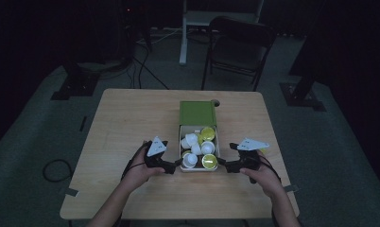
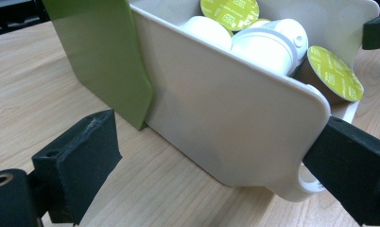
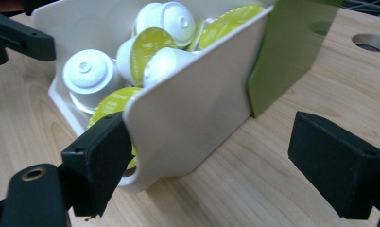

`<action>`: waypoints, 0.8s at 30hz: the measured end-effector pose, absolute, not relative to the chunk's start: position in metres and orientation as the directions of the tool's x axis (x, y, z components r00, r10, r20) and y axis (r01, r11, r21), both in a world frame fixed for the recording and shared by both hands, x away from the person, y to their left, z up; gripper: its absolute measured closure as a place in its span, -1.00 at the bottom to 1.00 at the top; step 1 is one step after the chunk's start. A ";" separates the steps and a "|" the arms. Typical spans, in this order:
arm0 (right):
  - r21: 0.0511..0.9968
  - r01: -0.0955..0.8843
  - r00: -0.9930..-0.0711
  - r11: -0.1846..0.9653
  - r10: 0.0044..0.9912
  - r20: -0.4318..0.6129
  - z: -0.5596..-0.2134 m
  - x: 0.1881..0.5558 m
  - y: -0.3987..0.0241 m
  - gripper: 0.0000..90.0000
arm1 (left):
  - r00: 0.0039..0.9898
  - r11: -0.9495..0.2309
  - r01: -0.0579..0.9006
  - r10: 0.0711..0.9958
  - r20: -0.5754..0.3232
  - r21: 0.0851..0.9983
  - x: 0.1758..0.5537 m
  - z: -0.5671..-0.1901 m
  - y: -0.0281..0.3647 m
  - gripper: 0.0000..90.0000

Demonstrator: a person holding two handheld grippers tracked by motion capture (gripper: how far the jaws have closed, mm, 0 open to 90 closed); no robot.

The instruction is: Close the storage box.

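At the near end of a wooden table [image 1: 131, 118], the left gripper [image 1: 175, 165] and right gripper [image 1: 224, 164], both with jaws spread wide and holding nothing, flank a white tray [image 1: 198, 169] of coffee capsules [image 1: 207, 147] half drawn from its green sleeve [image 1: 197, 113], seemingly poised to steady it from either side.

Can't make out any actual words here. The yellow-green capsule lids [image 2: 229, 13] in the white tray [image 2: 235, 123], up around 12 o'clock, have small print on them, but it's too blurry to read.
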State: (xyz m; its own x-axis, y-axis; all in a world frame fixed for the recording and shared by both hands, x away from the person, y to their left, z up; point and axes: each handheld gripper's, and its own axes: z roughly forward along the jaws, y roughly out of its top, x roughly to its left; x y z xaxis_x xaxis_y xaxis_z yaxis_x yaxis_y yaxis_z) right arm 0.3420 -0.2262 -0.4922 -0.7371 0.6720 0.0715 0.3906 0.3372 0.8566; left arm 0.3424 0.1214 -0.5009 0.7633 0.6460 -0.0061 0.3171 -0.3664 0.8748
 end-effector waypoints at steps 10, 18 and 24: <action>0.858 0.391 -0.734 0.334 0.675 0.072 -0.493 0.345 -0.225 -0.71 | 0.756 -0.353 0.322 0.654 -0.014 0.879 0.346 -0.502 0.123 -0.88; 0.854 0.390 -0.733 0.344 0.677 0.062 -0.491 0.349 -0.221 -0.71 | 0.750 -0.346 0.329 0.661 -0.020 0.879 0.351 -0.503 0.125 -0.88; 0.853 0.394 -0.729 0.344 0.682 0.062 -0.491 0.352 -0.220 -0.71 | 0.747 -0.346 0.328 0.665 -0.017 0.879 0.355 -0.503 0.125 -0.88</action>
